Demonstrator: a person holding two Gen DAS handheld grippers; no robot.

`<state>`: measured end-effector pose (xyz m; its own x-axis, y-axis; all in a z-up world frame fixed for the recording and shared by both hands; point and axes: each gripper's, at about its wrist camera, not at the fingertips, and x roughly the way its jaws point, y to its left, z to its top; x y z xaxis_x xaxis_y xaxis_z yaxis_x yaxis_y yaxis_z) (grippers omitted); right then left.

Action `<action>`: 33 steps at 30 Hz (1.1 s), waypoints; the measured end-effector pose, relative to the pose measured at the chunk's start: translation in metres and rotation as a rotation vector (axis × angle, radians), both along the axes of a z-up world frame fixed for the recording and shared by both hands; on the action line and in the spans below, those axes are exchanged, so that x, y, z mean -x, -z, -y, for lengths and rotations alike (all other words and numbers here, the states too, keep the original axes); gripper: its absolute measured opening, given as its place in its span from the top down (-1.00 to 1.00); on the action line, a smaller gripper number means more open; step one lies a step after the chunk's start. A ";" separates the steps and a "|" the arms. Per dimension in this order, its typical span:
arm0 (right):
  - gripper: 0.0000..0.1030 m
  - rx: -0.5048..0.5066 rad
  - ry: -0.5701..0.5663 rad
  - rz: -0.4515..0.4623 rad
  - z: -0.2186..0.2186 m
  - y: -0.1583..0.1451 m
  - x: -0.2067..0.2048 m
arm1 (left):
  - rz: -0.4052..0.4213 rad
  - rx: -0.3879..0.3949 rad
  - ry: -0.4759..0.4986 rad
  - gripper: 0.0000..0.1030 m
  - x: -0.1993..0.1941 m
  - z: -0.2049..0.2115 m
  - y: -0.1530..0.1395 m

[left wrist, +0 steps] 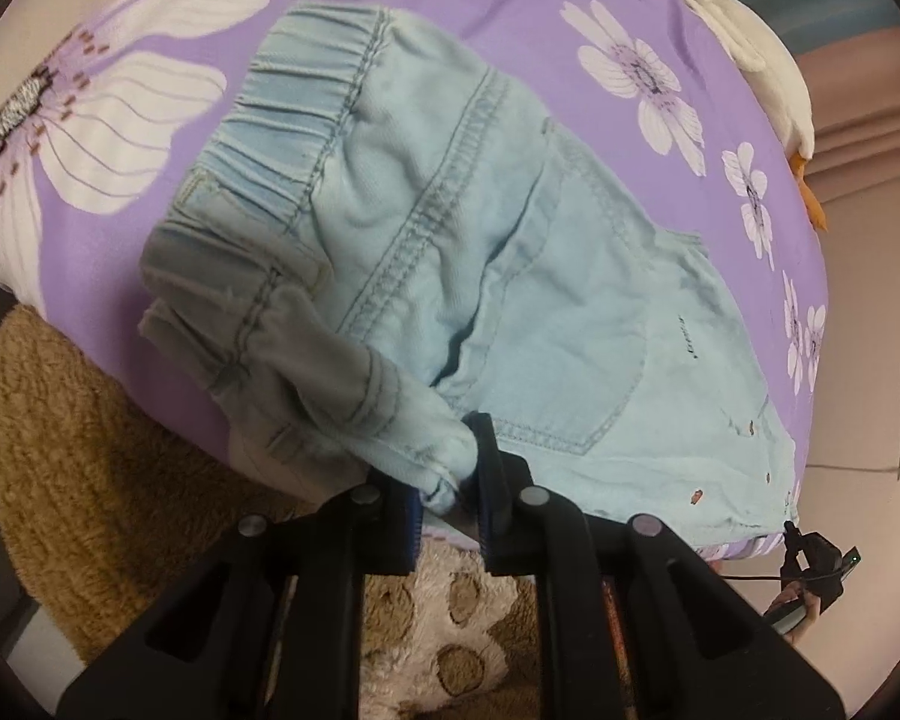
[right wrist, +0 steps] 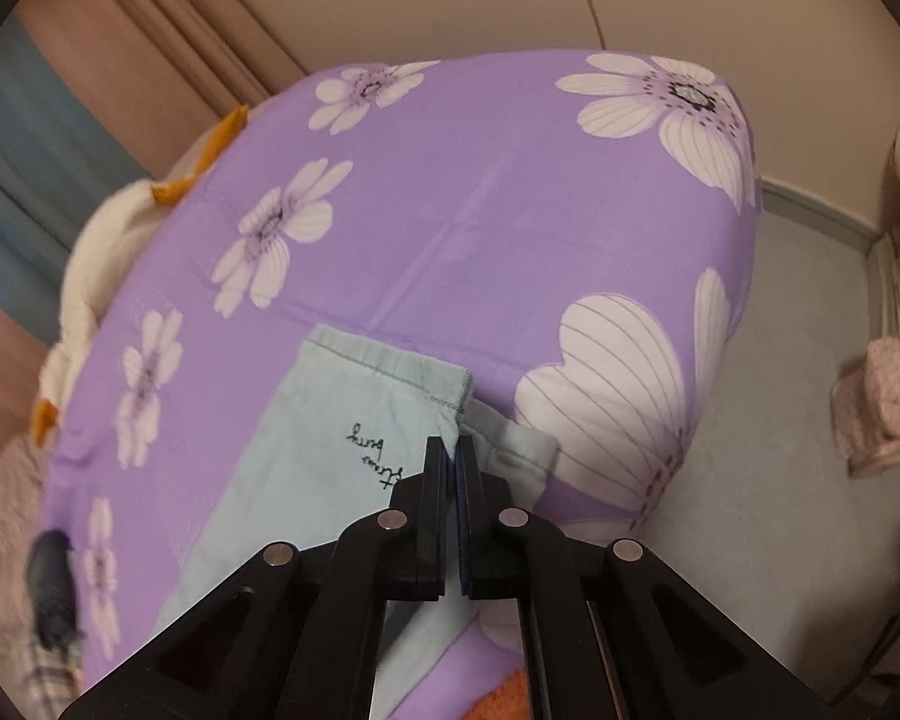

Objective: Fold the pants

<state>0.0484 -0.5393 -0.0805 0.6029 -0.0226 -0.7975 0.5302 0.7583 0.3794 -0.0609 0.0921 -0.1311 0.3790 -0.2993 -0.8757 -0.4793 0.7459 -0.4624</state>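
Light blue denim pants [left wrist: 480, 252] lie on a purple flowered bed sheet [left wrist: 510, 12], with the elastic waistband [left wrist: 282, 120] at the upper left. My left gripper [left wrist: 450, 480] is shut on a bunched corner of the waist end at the bed's near edge. In the right wrist view the pants' leg hem [right wrist: 384, 372] lies flat on the sheet [right wrist: 480, 210]. My right gripper [right wrist: 450, 450] is shut on the hem's corner, pinching a thin fold of cloth.
A white plush duck [left wrist: 768, 72] with orange feet lies at the bed's far edge. A brown and cream fuzzy rug [left wrist: 120, 480] is on the floor below. A dark object [right wrist: 51, 582] lies on the sheet at the left. The grey floor [right wrist: 780, 420] and stacked items [right wrist: 894, 396] are at the right.
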 end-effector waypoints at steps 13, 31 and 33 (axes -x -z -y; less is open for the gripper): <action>0.94 0.042 -0.015 -0.119 -0.003 0.042 -0.009 | 0.027 -0.009 -0.044 0.34 0.011 -0.018 -0.015; 0.94 0.112 -0.009 -0.152 -0.011 0.042 -0.015 | -0.039 -0.113 -0.145 0.76 0.025 -0.049 0.008; 0.94 0.183 -0.026 -0.180 -0.020 0.039 -0.019 | -0.043 -0.132 -0.131 0.77 0.021 -0.047 0.006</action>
<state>0.0677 -0.5194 -0.1198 0.4535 -0.1626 -0.8763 0.5566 0.8196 0.1359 -0.0823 0.1395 -0.1372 0.3681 -0.1309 -0.9205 -0.5937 0.7288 -0.3411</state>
